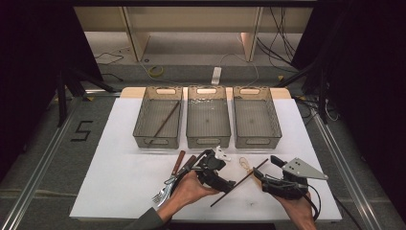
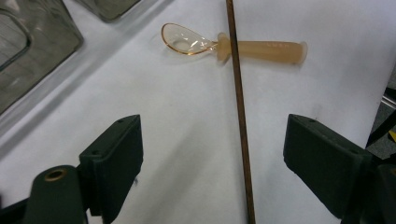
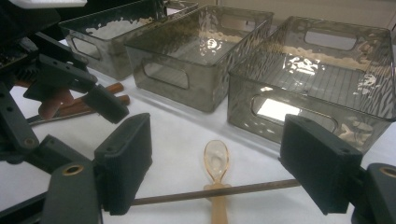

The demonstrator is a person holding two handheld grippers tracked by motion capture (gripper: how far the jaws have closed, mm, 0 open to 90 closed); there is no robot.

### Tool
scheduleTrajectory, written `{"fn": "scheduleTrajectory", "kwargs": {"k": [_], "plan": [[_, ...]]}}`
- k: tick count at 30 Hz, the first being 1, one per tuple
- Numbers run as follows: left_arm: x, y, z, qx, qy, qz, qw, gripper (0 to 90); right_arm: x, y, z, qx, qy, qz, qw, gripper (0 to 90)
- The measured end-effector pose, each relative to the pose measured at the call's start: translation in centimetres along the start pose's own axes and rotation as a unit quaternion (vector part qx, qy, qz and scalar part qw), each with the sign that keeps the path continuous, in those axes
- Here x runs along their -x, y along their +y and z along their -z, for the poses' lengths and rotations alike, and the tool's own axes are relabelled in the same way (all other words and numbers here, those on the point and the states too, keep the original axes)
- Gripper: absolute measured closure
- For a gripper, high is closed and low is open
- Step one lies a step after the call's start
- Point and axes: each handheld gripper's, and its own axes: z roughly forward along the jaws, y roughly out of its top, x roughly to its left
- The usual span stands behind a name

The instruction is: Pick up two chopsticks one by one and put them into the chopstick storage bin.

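One chopstick point(image 1: 165, 120) is already laid in the left bin point(image 1: 139, 122), while another chopstick point(image 1: 239, 182), the spoon point(image 1: 245, 163) and forks point(image 1: 165, 189) are left near both spread-jawed grippers.

Left tool point(image 1: 216, 168) and right tool point(image 1: 275, 170) both gape wide, hand-held

Three bins point(image 1: 158, 122), two chopsticks point(image 1: 239, 182), one clear spoon point(image 2: 233, 45), perhaps two wooden-handled forks point(image 1: 167, 187)

bins point(image 1: 208, 117) block far side | chopstick point(image 1: 238, 183) crosses between grippers
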Motion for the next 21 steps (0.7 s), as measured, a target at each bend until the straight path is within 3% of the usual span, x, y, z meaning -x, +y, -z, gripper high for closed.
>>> {"fn": "scheduleTrajectory", "kwargs": {"k": [21], "plan": [[1.5,-0.3,-1.8,-0.026,-0.01,-0.017,0.9995,26.8,0.1,0.0,0.0,0.001,-0.001,0.0,1.0,25.7]]}}
